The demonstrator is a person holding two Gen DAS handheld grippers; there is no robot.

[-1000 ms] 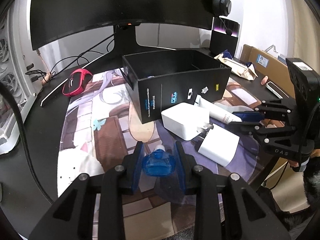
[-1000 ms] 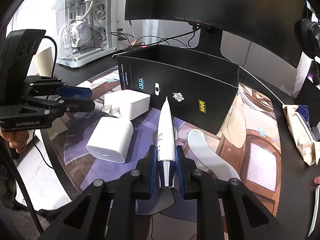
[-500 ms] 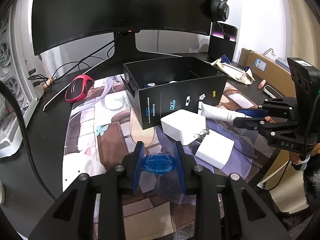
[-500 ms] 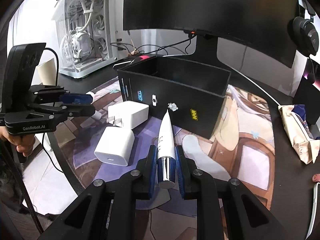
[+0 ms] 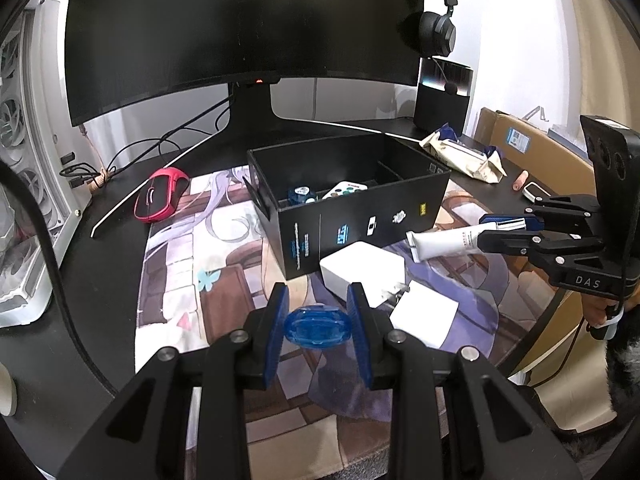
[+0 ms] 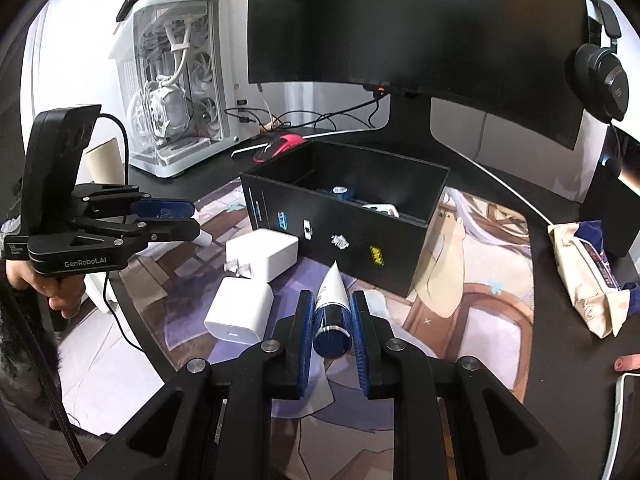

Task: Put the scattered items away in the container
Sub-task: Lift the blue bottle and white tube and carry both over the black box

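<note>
My left gripper (image 5: 318, 326) is shut on a small clear blue case (image 5: 318, 327), held above the desk mat in front of the black box (image 5: 360, 226). My right gripper (image 6: 331, 322) is shut on a white tube with a dark cap (image 6: 331, 300), tip pointing at the box (image 6: 352, 240); the tube also shows in the left wrist view (image 5: 448, 242). Two white chargers (image 5: 360, 270) (image 5: 424, 314) lie on the mat in front of the box. Inside the box lie a small blue item (image 5: 301, 194) and a white remote-like item (image 5: 345, 190).
A red mouse (image 5: 160, 194) lies left of the box. A curved monitor (image 5: 240, 32) stands behind it, a white PC case (image 6: 176, 92) at far left. A paper bag (image 6: 588, 276) and headphones (image 6: 604, 76) are at right. Cables lie behind the box.
Both grippers have lifted and pulled back from the mat with their items. The box's inside has come into view.
</note>
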